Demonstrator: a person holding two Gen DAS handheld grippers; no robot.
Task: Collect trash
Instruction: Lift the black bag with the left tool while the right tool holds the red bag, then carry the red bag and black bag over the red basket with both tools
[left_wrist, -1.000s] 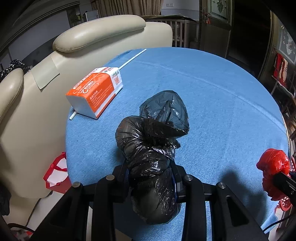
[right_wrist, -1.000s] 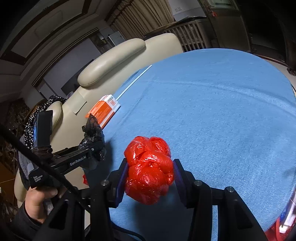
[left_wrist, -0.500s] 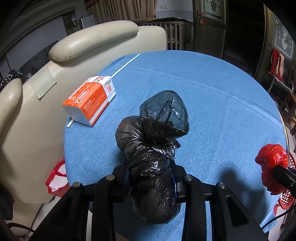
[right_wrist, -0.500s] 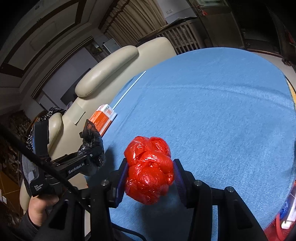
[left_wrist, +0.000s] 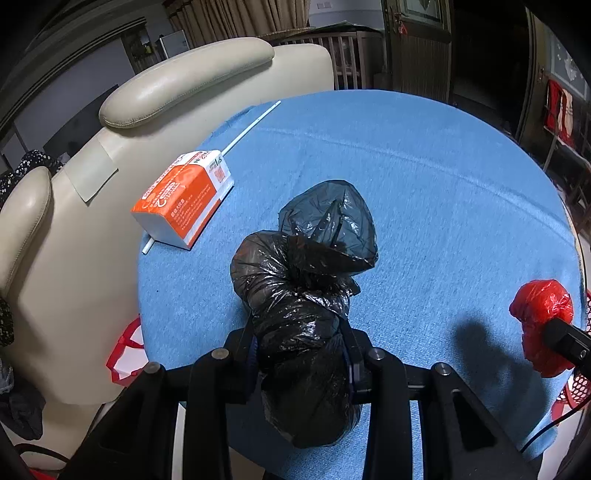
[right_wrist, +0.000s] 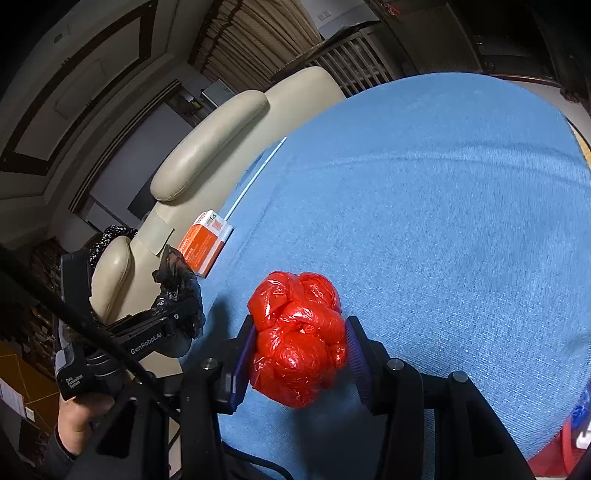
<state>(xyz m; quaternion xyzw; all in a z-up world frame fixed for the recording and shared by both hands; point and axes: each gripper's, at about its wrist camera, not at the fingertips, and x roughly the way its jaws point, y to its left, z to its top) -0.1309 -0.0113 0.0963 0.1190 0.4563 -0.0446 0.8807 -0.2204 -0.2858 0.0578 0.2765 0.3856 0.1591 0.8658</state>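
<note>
My left gripper (left_wrist: 300, 341) is shut on a knotted black trash bag (left_wrist: 303, 295), held just above the near edge of the round table with the blue cloth (left_wrist: 424, 192). My right gripper (right_wrist: 301, 343) is shut on a tied red trash bag (right_wrist: 297, 336), also above the table's near edge. In the left wrist view the red bag (left_wrist: 541, 321) shows at the far right. In the right wrist view the black bag (right_wrist: 181, 291) and the left gripper show at the left, held by a hand (right_wrist: 79, 417).
An orange and white tissue pack (left_wrist: 183, 199) lies on a long white stick (left_wrist: 251, 127) near the table's left edge. Cream chairs (left_wrist: 177, 92) stand close on the left. A red and white bag (left_wrist: 123, 350) sits on the floor. A red mesh basket (left_wrist: 576, 384) is at the right.
The right gripper with the red bag has shifted a little and rolled, so the table tilts in its view. The left gripper keeps still with the black bag.
</note>
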